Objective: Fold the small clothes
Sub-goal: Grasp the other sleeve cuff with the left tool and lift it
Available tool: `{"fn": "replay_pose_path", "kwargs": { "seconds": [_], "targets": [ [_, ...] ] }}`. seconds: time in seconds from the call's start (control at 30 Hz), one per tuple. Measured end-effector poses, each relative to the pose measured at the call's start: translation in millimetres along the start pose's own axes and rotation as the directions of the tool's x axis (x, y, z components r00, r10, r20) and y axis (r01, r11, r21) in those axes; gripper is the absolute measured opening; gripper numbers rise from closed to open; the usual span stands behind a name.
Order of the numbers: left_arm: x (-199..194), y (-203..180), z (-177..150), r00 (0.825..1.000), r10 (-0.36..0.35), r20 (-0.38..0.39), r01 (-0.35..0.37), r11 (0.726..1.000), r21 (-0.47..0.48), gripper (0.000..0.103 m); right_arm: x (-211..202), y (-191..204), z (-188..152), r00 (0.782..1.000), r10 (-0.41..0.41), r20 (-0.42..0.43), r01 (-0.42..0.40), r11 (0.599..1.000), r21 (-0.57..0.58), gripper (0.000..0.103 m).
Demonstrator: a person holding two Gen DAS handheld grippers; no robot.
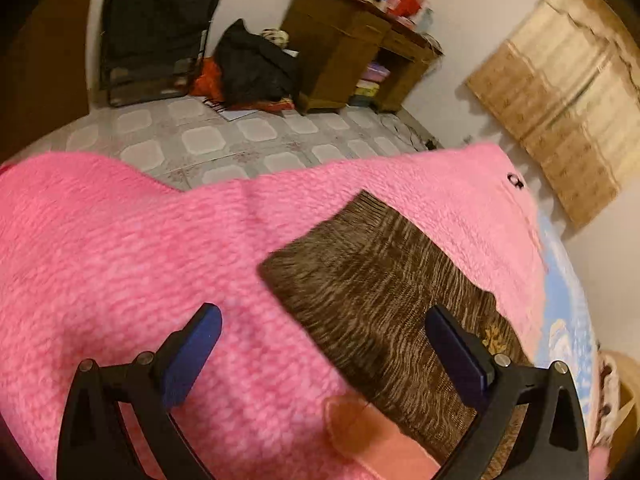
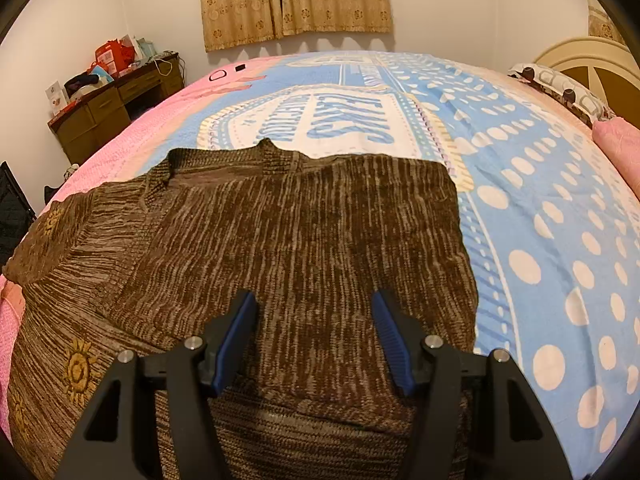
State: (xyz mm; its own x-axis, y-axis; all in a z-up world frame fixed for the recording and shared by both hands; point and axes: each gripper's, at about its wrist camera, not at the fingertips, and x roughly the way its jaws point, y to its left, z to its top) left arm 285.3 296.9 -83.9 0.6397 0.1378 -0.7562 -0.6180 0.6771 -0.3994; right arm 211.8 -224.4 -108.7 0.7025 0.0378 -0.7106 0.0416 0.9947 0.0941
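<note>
The sweater (image 2: 288, 248) lies flat on the bed (image 2: 540, 184), its right side apparently folded in. Both the left gripper (image 1: 324, 320) and the right gripper (image 2: 314, 312) hover with jaws apart, empty. Pinch the left sleeve edge and fold inward evenly.

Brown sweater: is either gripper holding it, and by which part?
Nothing is held. The left gripper and right gripper are both open above the brown sweater, with no fabric between their fingers.
</note>
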Motion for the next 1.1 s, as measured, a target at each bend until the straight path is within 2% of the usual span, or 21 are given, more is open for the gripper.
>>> {"fn": "replay_pose_path", "kwargs": {
  "seconds": [0.07,0.13,0.2,0.23,0.27,0.37,0.5,0.63,0.77,0.83,0.93,1.03,1.1],
  "targets": [
    [3.0,-6.9,-3.4,1.000,0.019,0.012,-0.019,0.999,0.033,0.101,0.0,0.3,-0.1,1.000,0.000,0.000,0.000,1.000,0.000,0.063],
    [3.9,-8.9,-6.4,0.999,0.024,0.026,-0.025,0.999,0.041,0.091,0.1,0.1,-0.1,1.000,-0.001,0.000,0.001,1.000,-0.001,0.063],
    [2.2,-8.2,-9.5,0.998,0.043,0.044,-0.046,0.997,0.057,0.060,0.1,-0.2,-0.1,1.000,-0.001,0.000,0.001,1.000,-0.001,0.063],
    [2.5,-6.3,-9.9,0.997,0.056,0.051,-0.059,0.996,0.060,0.050,0.1,-0.2,-0.1,1.000,-0.001,0.000,0.001,1.000,-0.001,0.063],
    [3.6,-2.8,-8.4,0.997,0.060,0.053,-0.063,0.997,0.054,0.036,0.2,-0.2,-0.2,1.000,0.000,0.001,0.000,1.000,0.000,0.063],
    [4.7,10.1,-3.1,0.999,0.020,0.044,-0.020,1.000,0.010,0.016,0.3,0.3,-0.3,1.000,0.000,0.001,0.000,1.000,0.000,0.063],
    [0.7,9.3,0.6,0.999,-0.035,0.039,0.035,0.999,-0.002,0.009,0.3,-0.1,0.1,1.000,0.000,0.001,0.000,1.000,0.001,0.063],
    [-16.9,-9.0,-1.7,0.991,-0.079,0.111,0.073,0.996,0.053,0.008,0.4,0.0,0.1,1.000,0.000,0.002,0.000,1.000,0.001,0.063],
    [-39.5,-59.3,-16.7,0.978,-0.113,0.176,0.071,0.971,0.229,0.008,0.6,-0.1,0.8,1.000,0.003,0.004,-0.003,1.000,0.005,0.063],
    [-51.9,-88.0,-33.5,0.969,-0.173,0.177,0.111,0.943,0.313,0.008,0.7,-0.5,1.2,1.000,0.004,0.005,-0.004,1.000,0.006,0.063],
    [-69.3,-137.0,-75.0,0.953,-0.254,0.166,0.151,0.871,0.467,0.008,0.9,-0.8,1.6,1.000,0.004,0.005,-0.004,1.000,0.007,0.063],
    [-79.2,-178.8,-128.4,0.939,-0.322,0.124,0.185,0.773,0.607,0.008,0.8,-1.0,1.4,1.000,0.005,0.006,-0.005,1.000,0.007,0.063],
    [-79.8,-202.9,-172.0,0.937,-0.335,0.095,0.175,0.690,0.703,0.008,0.7,-0.9,1.2,1.000,0.005,0.005,-0.005,1.000,0.007,0.063]
  ]
}}
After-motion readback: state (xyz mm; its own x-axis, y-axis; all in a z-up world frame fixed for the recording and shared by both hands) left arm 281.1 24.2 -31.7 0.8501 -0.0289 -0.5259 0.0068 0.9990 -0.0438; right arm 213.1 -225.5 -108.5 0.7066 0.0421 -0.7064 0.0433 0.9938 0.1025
